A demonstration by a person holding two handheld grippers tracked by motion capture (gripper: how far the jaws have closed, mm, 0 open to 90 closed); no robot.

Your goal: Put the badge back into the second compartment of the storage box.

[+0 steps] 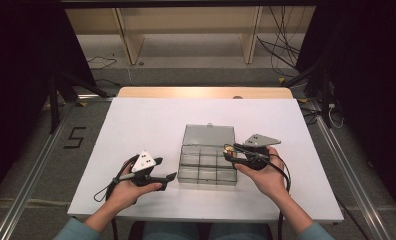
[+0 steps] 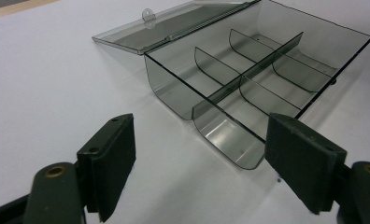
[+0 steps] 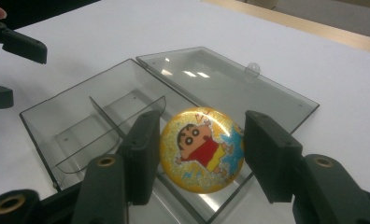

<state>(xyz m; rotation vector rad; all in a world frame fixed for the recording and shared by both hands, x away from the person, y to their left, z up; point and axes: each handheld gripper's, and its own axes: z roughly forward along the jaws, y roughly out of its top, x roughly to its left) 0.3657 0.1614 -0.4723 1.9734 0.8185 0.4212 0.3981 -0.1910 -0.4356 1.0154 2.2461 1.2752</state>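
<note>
Badge (image 3: pixel 202 149) edges are covered by both pads of the right gripper (image 3: pixel 199 156), so contact with its rim cannot be confirmed; in the high view the badge is too small to be read. Lower right corner of the compartment box (image 3: pixel 80 121) is hidden behind the badge and the jaws. The box's far corner (image 2: pixel 360 42) is cut off by the frame edge in the left gripper view. Left gripper (image 3: pixel 5 65) is cropped at the picture's left edge.
</note>
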